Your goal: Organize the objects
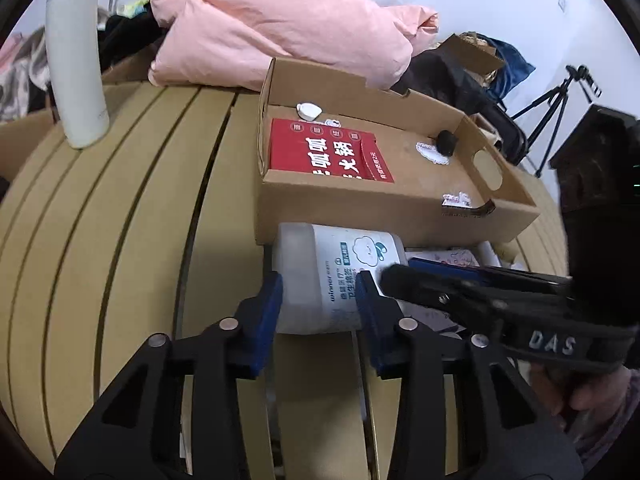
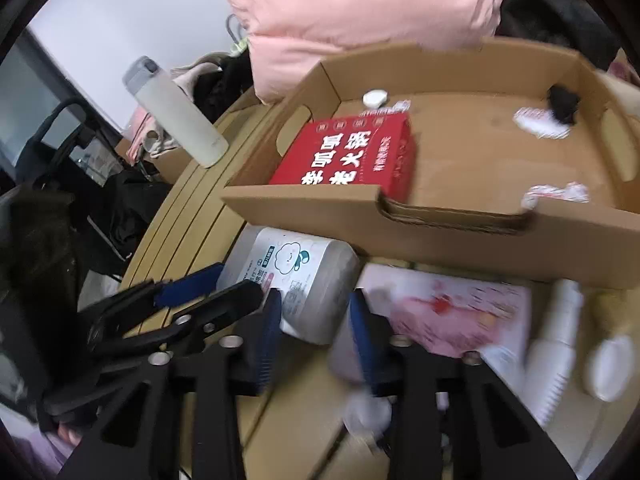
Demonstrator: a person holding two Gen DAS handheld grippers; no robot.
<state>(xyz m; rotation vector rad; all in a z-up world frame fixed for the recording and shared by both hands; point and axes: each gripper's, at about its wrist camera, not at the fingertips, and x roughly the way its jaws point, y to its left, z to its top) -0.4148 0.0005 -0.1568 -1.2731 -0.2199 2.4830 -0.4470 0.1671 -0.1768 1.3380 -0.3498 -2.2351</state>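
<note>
The white tub (image 1: 340, 276) of cotton swabs lies on its side on the slatted bench (image 1: 120, 240), right against the near wall of the cardboard tray (image 1: 360, 216). The left tongs (image 1: 320, 300) have their blue pads on either side of the tub, pressed against it. The right tongs (image 2: 314, 320) sit around the same tub from the other side; one pad is beside the tub's end and the other looks clear of it, though blur makes contact hard to judge. In the left wrist view the right tongs (image 1: 400, 276) reach in from the right, tips at the tub.

Inside the tray a red box (image 1: 328, 156) lies flat near the left wall, with a small white cap (image 1: 308, 111) behind it, a small black thing (image 1: 446, 142) in the far right corner and scraps of white paper (image 1: 432, 154) beside it. A pink booklet (image 2: 460, 312) and a white bottle (image 2: 556, 344) lie right of the tub, in front of the tray. A tall white flask (image 1: 78, 72) stands left of the tray, and a pink quilt (image 1: 280, 24) is heaped behind it.
</note>
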